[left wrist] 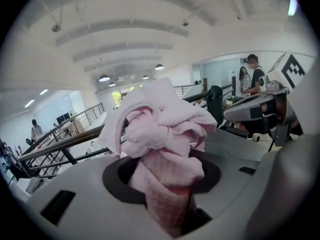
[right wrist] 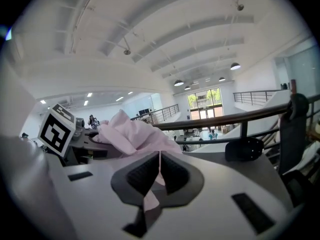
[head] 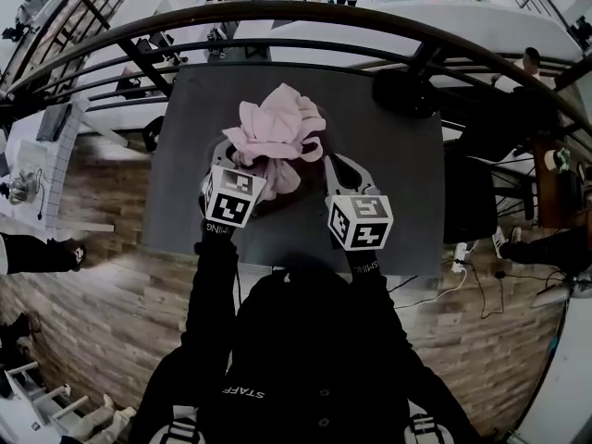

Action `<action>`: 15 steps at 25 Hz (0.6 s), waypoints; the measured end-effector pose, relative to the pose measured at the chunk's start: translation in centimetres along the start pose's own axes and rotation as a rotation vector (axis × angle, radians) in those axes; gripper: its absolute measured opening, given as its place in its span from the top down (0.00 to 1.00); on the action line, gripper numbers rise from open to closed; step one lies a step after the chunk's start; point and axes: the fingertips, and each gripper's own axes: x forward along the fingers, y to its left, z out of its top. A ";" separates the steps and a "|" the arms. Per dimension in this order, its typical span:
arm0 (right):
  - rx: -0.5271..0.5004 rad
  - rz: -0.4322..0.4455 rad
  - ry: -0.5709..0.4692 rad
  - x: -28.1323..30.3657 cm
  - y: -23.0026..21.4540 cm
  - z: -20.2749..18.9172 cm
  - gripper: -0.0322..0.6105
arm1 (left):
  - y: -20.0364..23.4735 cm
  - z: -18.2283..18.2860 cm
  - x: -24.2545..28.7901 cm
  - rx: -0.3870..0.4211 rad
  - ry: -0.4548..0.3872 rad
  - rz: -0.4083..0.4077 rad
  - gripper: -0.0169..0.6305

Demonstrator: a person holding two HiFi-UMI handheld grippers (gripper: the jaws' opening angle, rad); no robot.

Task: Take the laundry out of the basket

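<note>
A bunched pink cloth (head: 276, 129) hangs over the dark grey table (head: 388, 183), held up between both grippers. My left gripper (head: 239, 153) is shut on a thick wad of the cloth (left wrist: 160, 119), which fills the space between its jaws and piles up above them. At the cloth's right side, my right gripper (head: 329, 162) is shut on a thin edge of it (right wrist: 132, 134), and a narrow strip runs down between the pads (right wrist: 172, 171). A black rounded container (head: 404, 91), perhaps the basket, stands at the table's far right corner.
A dark curved railing (head: 277, 12) runs just beyond the table's far edge, with an open hall below it. Wooden floor (head: 102, 276) lies to the left and right of the table. People stand in the distance (left wrist: 252, 74).
</note>
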 end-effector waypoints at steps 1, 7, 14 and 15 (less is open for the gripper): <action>-0.005 -0.002 -0.011 -0.2 0.1 0.5 0.92 | 0.2 0.7 -0.5 -0.006 -0.022 0.012 0.68; -0.033 -0.003 -0.065 -1.2 1.1 2.8 0.92 | 0.9 2.9 -3.4 -0.058 -0.116 0.063 0.68; -0.071 0.006 -0.112 -1.8 1.6 4.9 0.92 | 1.4 5.1 -5.2 -0.110 -0.227 0.122 0.68; -0.074 0.007 -0.119 -2.0 1.7 5.2 0.92 | 1.5 5.4 -5.6 -0.122 -0.244 0.129 0.68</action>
